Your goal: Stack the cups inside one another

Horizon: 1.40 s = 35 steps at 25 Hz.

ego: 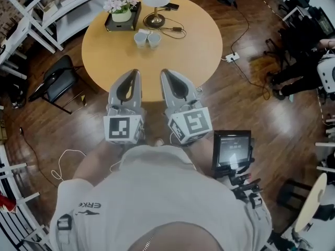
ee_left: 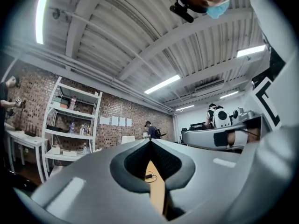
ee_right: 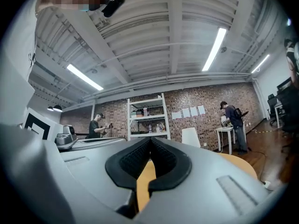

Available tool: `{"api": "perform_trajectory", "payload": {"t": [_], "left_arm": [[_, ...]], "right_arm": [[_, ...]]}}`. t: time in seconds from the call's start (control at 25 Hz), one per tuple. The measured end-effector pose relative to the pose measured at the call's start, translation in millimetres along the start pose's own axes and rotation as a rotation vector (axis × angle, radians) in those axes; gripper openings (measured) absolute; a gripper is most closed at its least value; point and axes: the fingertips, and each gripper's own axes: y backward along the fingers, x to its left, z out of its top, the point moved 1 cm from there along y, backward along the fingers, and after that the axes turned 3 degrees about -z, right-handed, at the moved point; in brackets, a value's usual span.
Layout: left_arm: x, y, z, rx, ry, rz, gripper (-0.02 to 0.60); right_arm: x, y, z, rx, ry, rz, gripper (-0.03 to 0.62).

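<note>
Two pale translucent cups [ego: 147,38] stand side by side, touching, on the far half of a round wooden table [ego: 115,61]. My left gripper [ego: 137,72] and right gripper [ego: 163,72] are held side by side over the table's near edge, both pointing toward the cups and well short of them. In the left gripper view the left gripper [ee_left: 149,141] has its jaws closed tip to tip with nothing between them. The right gripper [ee_right: 149,139] looks the same in the right gripper view, shut and empty. The cups are hidden in both gripper views.
Behind the cups stand a lamp base [ego: 154,19], a dark tray with a potted flower [ego: 121,10] and a cable with a plug [ego: 177,30]. A folding chair [ego: 58,82] is left of the table, white shelving [ego: 63,9] behind it. A screen on a stand [ego: 232,149] is at my right.
</note>
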Motion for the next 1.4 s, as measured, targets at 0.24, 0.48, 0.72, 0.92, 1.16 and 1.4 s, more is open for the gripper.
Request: {"api": "perform_trajectory", "payload": {"t": [0.24, 0.48, 0.72, 0.92, 1.16, 1.4], "left_arm": [[41, -45, -17, 0.025, 0.023, -0.025, 0.002], [97, -84, -23, 0.035, 0.044, -0.076, 0.002], [130, -118, -34, 0.044, 0.056, -0.12, 0.002], [137, -147, -45, 0.027, 0.042, -0.125, 0.002], [133, -176, -68, 0.074, 0.062, -0.093, 0.002], [135, -197, -101, 0.14, 0.066, -0.054, 0.002]], "right_arm": [[-17, -58, -18, 0.063, 0.01, -0.034, 0.014], [-19, -126, -26, 0.092, 0.025, -0.092, 0.014], [-28, -166, -35, 0.113, 0.035, -0.142, 0.014], [-58, -179, -37, 0.12, 0.036, -0.175, 0.014], [-92, -189, -45, 0.139, 0.02, -0.17, 0.014], [-124, -204, -70, 0.189, -0.009, -0.168, 0.014]]}}
